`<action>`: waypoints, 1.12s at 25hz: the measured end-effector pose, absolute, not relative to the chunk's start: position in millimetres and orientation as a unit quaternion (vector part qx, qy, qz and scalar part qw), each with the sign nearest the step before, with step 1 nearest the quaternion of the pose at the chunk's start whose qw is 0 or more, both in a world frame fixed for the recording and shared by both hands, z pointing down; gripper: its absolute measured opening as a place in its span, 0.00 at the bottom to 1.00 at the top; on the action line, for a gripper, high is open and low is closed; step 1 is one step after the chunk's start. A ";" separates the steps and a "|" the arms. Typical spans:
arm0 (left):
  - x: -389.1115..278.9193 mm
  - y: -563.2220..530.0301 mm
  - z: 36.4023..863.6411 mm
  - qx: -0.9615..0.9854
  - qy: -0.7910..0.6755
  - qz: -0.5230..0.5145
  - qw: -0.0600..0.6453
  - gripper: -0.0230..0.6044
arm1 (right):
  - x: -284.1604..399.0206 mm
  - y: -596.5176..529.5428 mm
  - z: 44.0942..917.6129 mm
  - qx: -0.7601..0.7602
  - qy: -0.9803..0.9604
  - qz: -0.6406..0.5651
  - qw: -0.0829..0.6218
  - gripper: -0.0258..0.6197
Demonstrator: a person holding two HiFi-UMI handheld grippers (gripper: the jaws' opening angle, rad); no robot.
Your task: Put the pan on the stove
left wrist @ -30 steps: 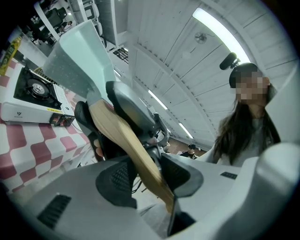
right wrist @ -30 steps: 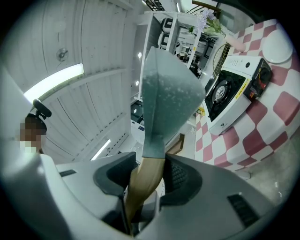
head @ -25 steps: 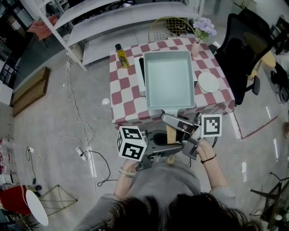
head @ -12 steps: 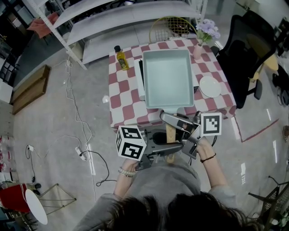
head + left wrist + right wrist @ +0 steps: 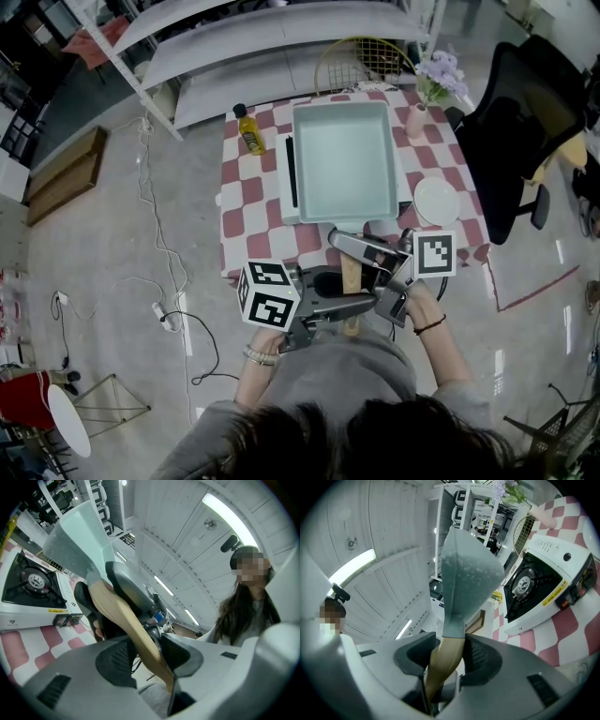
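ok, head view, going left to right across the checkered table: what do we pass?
yellow oil bottle → pale green pan → white plate. The vase of flowers is left out because it overlaps the plate's span.

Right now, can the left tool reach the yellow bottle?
Probably not: the left tool is clamped on the pan handle alongside the right tool, so it isn't free for the bottle.

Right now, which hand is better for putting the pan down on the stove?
Probably right: the right gripper clamps the handle just behind the pan, above the stove. The left gripper only holds the handle's far end.
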State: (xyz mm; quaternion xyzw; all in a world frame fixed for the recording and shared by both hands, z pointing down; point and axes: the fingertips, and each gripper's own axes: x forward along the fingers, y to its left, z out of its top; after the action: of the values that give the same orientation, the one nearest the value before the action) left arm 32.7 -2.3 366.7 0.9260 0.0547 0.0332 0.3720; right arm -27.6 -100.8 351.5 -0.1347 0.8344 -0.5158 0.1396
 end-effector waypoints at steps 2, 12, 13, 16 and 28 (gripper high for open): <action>37.4 -11.6 365.6 0.926 0.050 0.032 0.374 0.31 | -24.1 -109.5 350.4 -0.130 0.834 -0.518 0.138 0.32; 57.8 -53.0 364.2 0.924 0.024 0.031 0.380 0.31 | -8.4 -147.6 349.4 -0.103 0.831 -0.531 0.128 0.32; 59.2 -56.6 364.8 0.924 0.022 0.032 0.380 0.31 | -7.4 -151.0 349.9 -0.100 0.832 -0.531 0.127 0.32; 62.3 -67.0 367.6 0.924 0.016 0.031 0.381 0.31 | -5.8 -160.6 352.7 -0.091 0.829 -0.537 0.127 0.32; 69.6 -91.2 384.6 0.917 -0.004 0.032 0.398 0.31 | -2.9 -182.2 372.8 -0.073 0.822 -0.553 0.112 0.32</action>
State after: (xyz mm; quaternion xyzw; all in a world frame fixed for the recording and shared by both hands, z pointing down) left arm 69.6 -91.2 384.6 0.9168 -0.0039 0.0322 0.3981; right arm -2.9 -182.2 372.8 -0.0728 0.8222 -0.5533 0.1120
